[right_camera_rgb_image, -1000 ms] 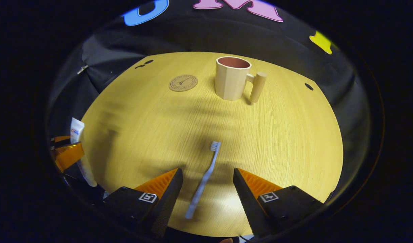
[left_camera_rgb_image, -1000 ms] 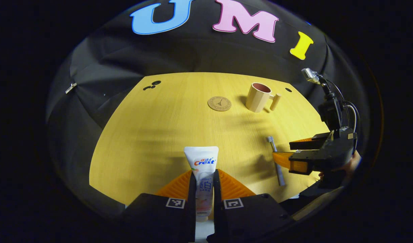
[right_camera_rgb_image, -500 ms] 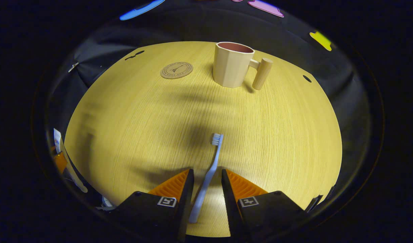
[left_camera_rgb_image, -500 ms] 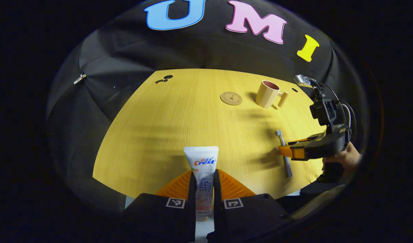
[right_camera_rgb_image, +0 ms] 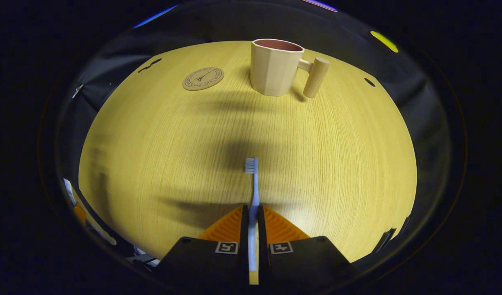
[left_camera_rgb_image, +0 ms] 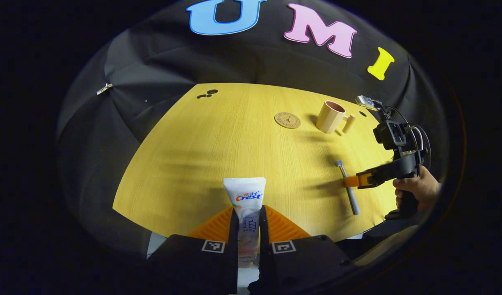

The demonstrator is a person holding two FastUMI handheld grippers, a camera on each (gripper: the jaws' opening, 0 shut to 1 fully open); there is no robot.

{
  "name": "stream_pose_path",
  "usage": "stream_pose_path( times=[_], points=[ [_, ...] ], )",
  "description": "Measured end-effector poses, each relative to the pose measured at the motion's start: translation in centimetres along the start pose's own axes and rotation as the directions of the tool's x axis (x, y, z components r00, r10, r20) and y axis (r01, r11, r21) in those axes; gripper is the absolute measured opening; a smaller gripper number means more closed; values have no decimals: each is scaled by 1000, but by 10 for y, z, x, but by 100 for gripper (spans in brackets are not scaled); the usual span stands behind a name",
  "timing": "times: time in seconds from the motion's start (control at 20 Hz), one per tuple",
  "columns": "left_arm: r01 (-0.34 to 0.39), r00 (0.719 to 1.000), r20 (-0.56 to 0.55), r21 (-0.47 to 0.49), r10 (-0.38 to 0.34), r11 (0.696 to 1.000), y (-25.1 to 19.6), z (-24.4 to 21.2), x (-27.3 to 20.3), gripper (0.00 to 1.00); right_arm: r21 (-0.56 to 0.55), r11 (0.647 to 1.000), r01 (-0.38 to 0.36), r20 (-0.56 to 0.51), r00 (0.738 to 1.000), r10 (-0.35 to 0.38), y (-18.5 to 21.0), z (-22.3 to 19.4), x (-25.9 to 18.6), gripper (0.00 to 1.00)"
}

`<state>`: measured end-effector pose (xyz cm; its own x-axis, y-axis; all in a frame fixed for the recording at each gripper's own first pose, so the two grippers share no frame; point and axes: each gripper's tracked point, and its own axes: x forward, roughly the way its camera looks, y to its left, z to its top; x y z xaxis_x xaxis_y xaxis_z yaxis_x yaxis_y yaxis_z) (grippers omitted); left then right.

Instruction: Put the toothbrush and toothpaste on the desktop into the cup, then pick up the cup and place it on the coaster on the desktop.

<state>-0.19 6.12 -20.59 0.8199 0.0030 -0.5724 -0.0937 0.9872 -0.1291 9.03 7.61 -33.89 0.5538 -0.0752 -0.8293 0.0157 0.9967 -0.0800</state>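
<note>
1. Left gripper (left_camera_rgb_image: 247, 213) at 6 o'clock in the left gripper view – both fingers clamped on the tube (left_camera_rgb_image: 246, 207), which stands upright between them, crimped end up, cap end down near the desk's (left_camera_rgb_image: 218, 143) near edge.
2. Right gripper (right_camera_rgb_image: 253, 213) at 6 o'clock in the right gripper view – fingers pressed narrow on the brush (right_camera_rgb_image: 253, 192) handle, bristle head pointing toward 12 o'clock, low over the wood. Whether the brush has left the surface, cannot tell.
3. In the left gripper view the right gripper (left_camera_rgb_image: 351, 181) reaches in from 3 o'clock, held level, a hand (left_camera_rgb_image: 417, 190) wrapped round its grip; the brush (left_camera_rgb_image: 348, 186) crosses its tips.
4. Cup (right_camera_rgb_image: 275, 67) upright at 12 o'clock in the right gripper view, handle to its right; in the left gripper view it sits at 1 o'clock (left_camera_rgb_image: 331, 116).
5. Coaster (right_camera_rgb_image: 203, 78) flat at 11 o'clock, just left of the cup, apart from it; also seen (left_camera_rgb_image: 287, 120) in the left gripper view.
6. Open wood between brush and cup, crossed by shadows. Desk edges curve off at left and right; small dark holes near the far corners.
</note>
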Motion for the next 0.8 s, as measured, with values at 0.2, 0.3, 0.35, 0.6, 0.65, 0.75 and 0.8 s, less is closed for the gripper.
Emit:
stream_pose_path(
  times=[0.2, 0.3, 0.35, 0.6, 0.65, 0.75, 0.8],
  points=[
    [-5, 1000, 16, -13, 5, 1000, -2, 1, -5, 27, 0, 1000, -8, 15, 1000, 8, 0, 0, -1, 9],
    [-5, 1000, 26, -19, 5, 1000, -5, 4, -7, 27, 10, 999, -51, 51, 997, 50, 3, 4, -7, 9],
    [-3, 999, 35, -25, 3, 1000, -8, 6, -8, 27, 14, 998, -69, 81, 994, 68, 2, 8, -12, 9],
    [51, 993, 109, -63, -43, 997, -29, 26, -14, 27, 20, 986, -166, 285, 946, 153, -3, 35, -49, 9],
    [71, 989, 132, -71, -62, 995, -36, 34, -14, 27, 12, 983, -183, 333, 928, 168, -4, 41, -59, 9],
    [112, 977, 191, -74, -97, 991, -50, 56, -16, 31, -8, 977, -215, 414, 888, 199, -8, 48, -79, 9],
    [136, 967, 226, -68, -117, 988, -59, 71, -18, 27, -16, 972, -233, 447, 868, 216, -10, 51, -90, 9]
  ],
)
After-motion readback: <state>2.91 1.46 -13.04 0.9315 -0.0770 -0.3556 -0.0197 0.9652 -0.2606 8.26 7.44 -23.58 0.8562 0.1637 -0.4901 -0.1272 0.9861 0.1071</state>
